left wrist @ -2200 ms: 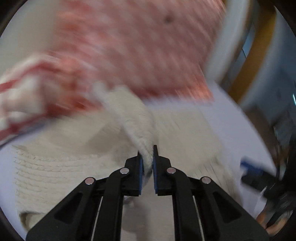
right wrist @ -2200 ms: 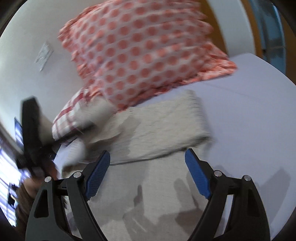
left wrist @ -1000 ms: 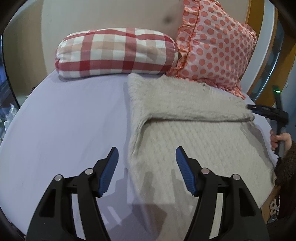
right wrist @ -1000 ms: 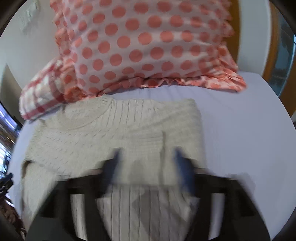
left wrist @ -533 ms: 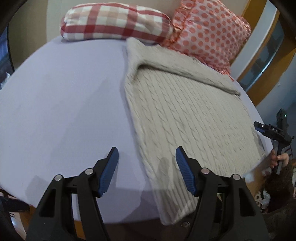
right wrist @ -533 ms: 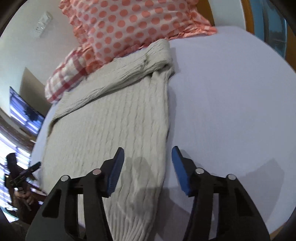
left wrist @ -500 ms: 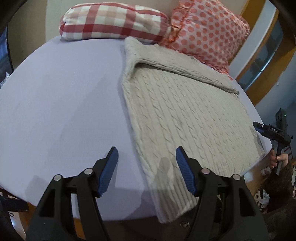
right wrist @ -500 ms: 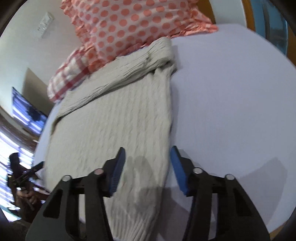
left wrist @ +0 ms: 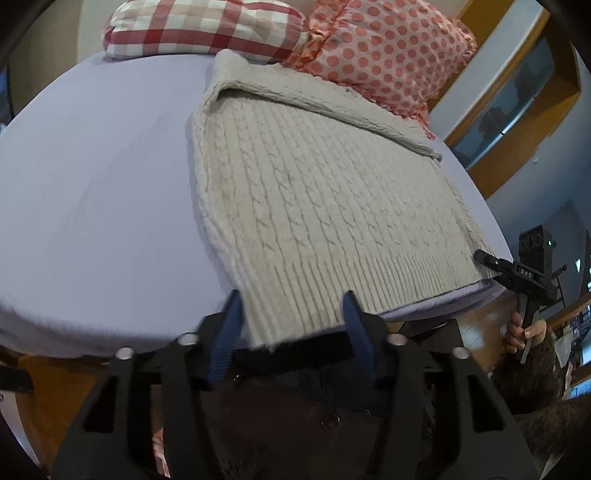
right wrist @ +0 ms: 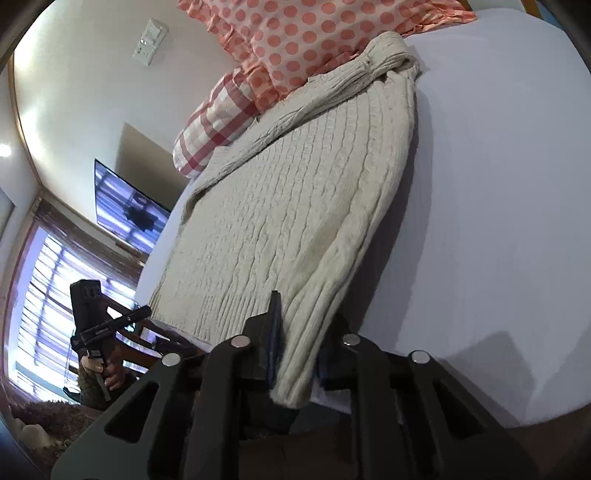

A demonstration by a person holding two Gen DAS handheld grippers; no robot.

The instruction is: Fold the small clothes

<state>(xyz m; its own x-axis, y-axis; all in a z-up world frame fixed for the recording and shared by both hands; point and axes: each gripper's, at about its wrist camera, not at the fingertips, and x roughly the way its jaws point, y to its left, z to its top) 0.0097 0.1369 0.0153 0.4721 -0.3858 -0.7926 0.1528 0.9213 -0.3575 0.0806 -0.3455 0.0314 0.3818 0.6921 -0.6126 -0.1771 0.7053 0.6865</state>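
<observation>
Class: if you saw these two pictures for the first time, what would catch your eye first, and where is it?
A cream cable-knit sweater spread across the lilac bed, hem at the near edge. Behind it, a polka-dot pillow and a checked pillow. The right gripper pinches a hem corner; the left gripper gapes around the other.

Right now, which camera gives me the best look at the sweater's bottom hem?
The left wrist view: the sweater shows its ribbed hem almost edge to edge. The right wrist view shows only one hem corner between the right hand-held gripper fingers.
</observation>
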